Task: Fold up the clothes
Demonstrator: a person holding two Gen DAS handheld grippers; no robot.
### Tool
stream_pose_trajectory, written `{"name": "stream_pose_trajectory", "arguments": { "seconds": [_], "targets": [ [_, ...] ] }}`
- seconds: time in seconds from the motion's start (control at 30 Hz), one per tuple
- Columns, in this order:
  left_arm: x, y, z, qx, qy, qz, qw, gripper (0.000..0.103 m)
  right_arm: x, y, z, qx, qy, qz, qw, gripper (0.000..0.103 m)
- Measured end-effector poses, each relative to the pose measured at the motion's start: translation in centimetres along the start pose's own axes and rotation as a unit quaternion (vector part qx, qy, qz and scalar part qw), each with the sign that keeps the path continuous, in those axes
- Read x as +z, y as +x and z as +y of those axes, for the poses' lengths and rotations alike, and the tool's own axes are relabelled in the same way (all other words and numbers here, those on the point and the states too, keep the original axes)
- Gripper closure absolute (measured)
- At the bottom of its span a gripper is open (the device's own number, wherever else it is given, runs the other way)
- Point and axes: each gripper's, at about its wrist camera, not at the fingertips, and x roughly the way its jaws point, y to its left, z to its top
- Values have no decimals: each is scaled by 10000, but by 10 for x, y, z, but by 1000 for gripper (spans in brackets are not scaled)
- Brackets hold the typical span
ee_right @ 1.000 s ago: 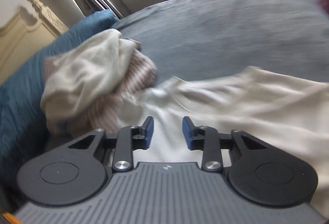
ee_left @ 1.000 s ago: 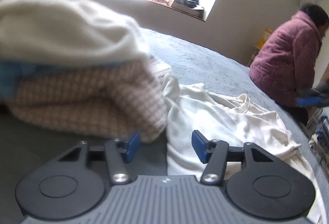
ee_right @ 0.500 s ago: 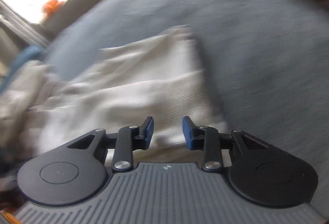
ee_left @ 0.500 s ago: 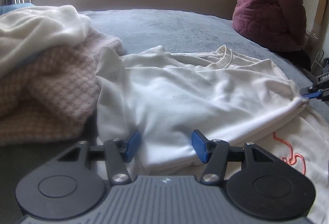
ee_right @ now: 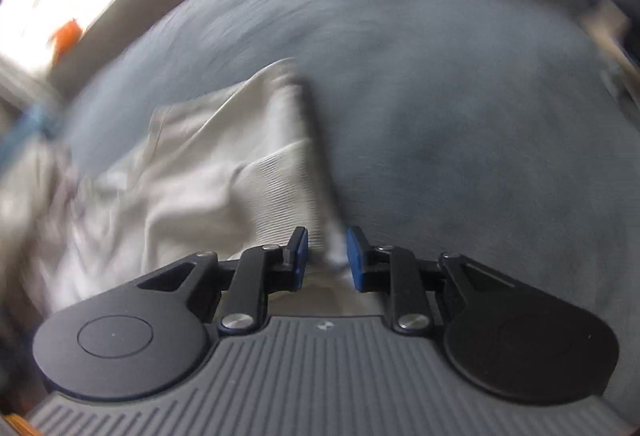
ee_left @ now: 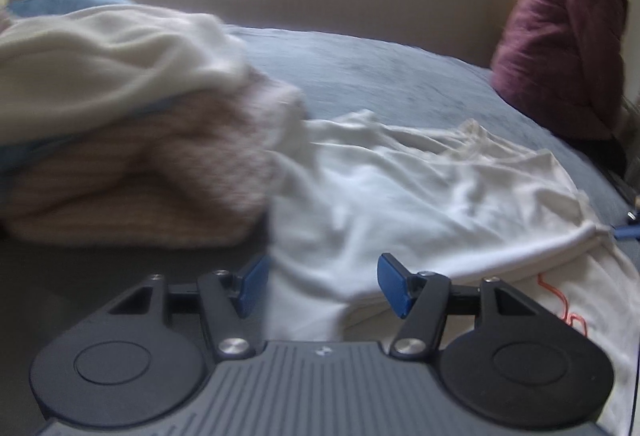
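The white sweatshirt (ee_left: 420, 195) lies spread and rumpled on the grey-blue bed (ee_left: 380, 75), ahead of the left gripper (ee_left: 322, 284) and running off to the right of its fingers. Those fingers stand apart, and their jaws have just been opening a little. A fold of the sweatshirt's near edge lies in the gap between them, but neither blue pad presses on it. To the left of the left fingers, on the same bed, sits a heap of other clothes — a pink-and-white checked garment (ee_left: 152, 175) below and a cream knit (ee_left: 108, 59) draped over it. The heap touches the sweatshirt's left side. An orange line drawing (ee_left: 560, 308) shows on the sweatshirt's lower layer, right of the right-hand finger.

The right gripper (ee_right: 327, 256) sits at the sweatshirt's ribbed hem (ee_right: 280, 187). Its fingers are drawn close together with a corner of the white cloth between the blue pads; the view is blurred, and whether the pads actually press the cloth I cannot tell. Its jaws have been closing within the last second and have just eased apart slightly. The rest of the sweatshirt runs ahead and to the left of these fingers, bare bedcover to their right.

At the bed's far edge, well beyond the left fingers, a person in a mauve quilted jacket (ee_left: 560, 47) is seen from behind.
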Motion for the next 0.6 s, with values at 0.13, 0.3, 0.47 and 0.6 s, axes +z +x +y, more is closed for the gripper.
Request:
{"name": "stream_pose_trajectory", "arguments": {
  "seconds": [0.13, 0.3, 0.47, 0.6],
  "targets": [
    [4, -40, 23, 48, -219, 19, 9997, 35, -8, -39, -37, 493, 997, -80, 9938, 81],
    [-4, -85, 40, -58, -111, 96, 9999, 31, -36, -102, -60, 582, 1134, -153, 9917, 79],
    [-21, -128, 52, -230, 156, 275, 9992, 26, -66, -191, -81, 611, 495, -511, 9956, 75],
    [-49, -139, 60, -596, -18, 888, 9943, 24, -108, -237, -104, 548, 71, -357, 9978, 57]
  ]
}}
